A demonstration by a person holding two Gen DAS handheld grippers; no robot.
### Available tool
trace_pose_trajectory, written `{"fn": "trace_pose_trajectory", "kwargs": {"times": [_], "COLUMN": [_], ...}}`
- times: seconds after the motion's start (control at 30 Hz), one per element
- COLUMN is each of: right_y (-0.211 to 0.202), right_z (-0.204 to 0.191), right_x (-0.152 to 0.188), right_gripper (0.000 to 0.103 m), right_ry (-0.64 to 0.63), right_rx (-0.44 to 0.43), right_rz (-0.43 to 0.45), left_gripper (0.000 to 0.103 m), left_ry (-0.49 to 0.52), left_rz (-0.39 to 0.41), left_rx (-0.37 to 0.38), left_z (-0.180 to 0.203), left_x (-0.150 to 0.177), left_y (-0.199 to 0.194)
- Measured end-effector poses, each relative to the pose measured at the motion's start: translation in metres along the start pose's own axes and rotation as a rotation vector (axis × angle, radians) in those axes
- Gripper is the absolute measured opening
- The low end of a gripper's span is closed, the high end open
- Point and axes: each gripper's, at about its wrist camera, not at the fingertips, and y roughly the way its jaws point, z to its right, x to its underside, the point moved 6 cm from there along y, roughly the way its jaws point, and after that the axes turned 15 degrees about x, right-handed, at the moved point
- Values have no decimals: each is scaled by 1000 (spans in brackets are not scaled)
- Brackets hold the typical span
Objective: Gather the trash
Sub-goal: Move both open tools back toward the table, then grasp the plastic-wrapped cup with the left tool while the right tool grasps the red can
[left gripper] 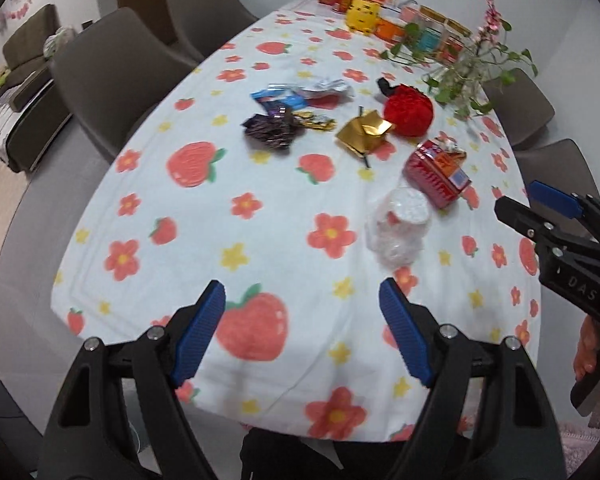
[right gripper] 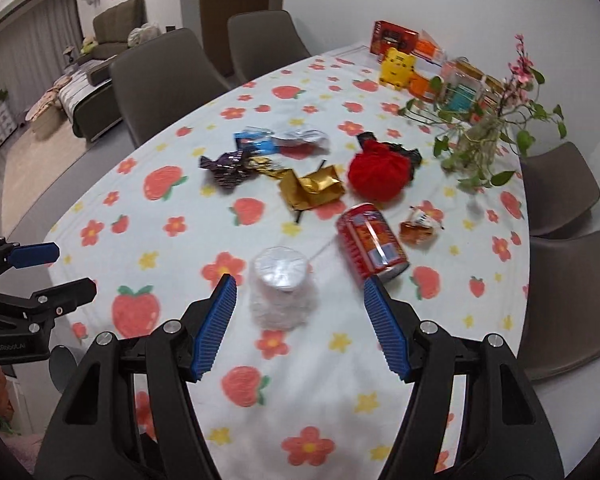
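Note:
Trash lies on the flowered tablecloth [left gripper: 260, 248]. A crushed clear plastic cup [left gripper: 400, 226] [right gripper: 282, 286] lies nearest. Behind it are a red drink can [left gripper: 436, 174] [right gripper: 374, 238] on its side, a gold wrapper [left gripper: 362, 132] [right gripper: 314, 190], a dark purple wrapper [left gripper: 270, 128] [right gripper: 226, 168], a blue packet [left gripper: 278, 98] [right gripper: 256, 142], a silver wrapper [left gripper: 330, 88] [right gripper: 304, 138] and a red crumpled ball [left gripper: 408, 110] [right gripper: 380, 174]. My left gripper [left gripper: 302, 334] is open and empty over the near table edge. My right gripper [right gripper: 300, 326] is open and empty, just short of the cup.
A potted plant [left gripper: 470, 76] [right gripper: 484, 144] stands at the right. Colourful boxes [left gripper: 364, 4] [right gripper: 420, 60] line the far end. Grey chairs [left gripper: 112, 72] [right gripper: 564, 292] stand on both sides. A small orange packet [right gripper: 420, 228] lies by the can.

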Motion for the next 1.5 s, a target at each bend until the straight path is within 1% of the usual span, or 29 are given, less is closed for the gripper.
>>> {"fn": "trace_pose_trajectory", "kwargs": {"times": [0.1,0.2,0.3,0.37,0.53,0.6,0.8,1.0,1.1,1.17,1.27,1.33,1.37,1.43,1.5], "right_y": [13,26,37,44,66,77,111,147,157,161,169,175,176,179,179], "right_z": [25,38,43,45,45,44,42,32,28,24,14,9,7,6,6], "right_x": [1,2,2,1,0,-1,-6,-6,-6,-6,-4,-1,1,2,3], "right_gripper": [64,64,64,64,64,64,64,65,71,71,71,71,70,68,66], "right_ry": [31,64,78,87,36,18,-23,-79,-87,-99,-137,-152,-154,-160,-163], "right_rx": [15,18,27,12,17,13,-9,-32,-61,-80,-82,-88,-92,-90,-91], "right_rz": [-27,-50,-65,-74,-75,-83,-93,-134,-138,-142,-148,-158,-163,-165,-165], "left_gripper": [79,79,79,79,79,79,79,79,79,79,79,76,72,68,65], "left_ry": [51,113,147,158,176,189,181,169,157,148,132,126,122,123,147], "left_rz": [-50,-87,-123,-138,-168,-180,-208,-240,-249,-247,-243,-236,-236,-234,-225], "left_rx": [39,54,69,84,102,98,97,82,81,88,107,114,124,138,129], "left_z": [28,43,50,54,63,66,63,53,46,42,41,40,39,41,43], "left_x": [-10,-18,-26,-31,-37,-38,-43,-46,-46,-48,-49,-50,-49,-47,-45], "left_y": [24,39,57,67,91,100,126,158,171,176,182,184,186,188,189]}}
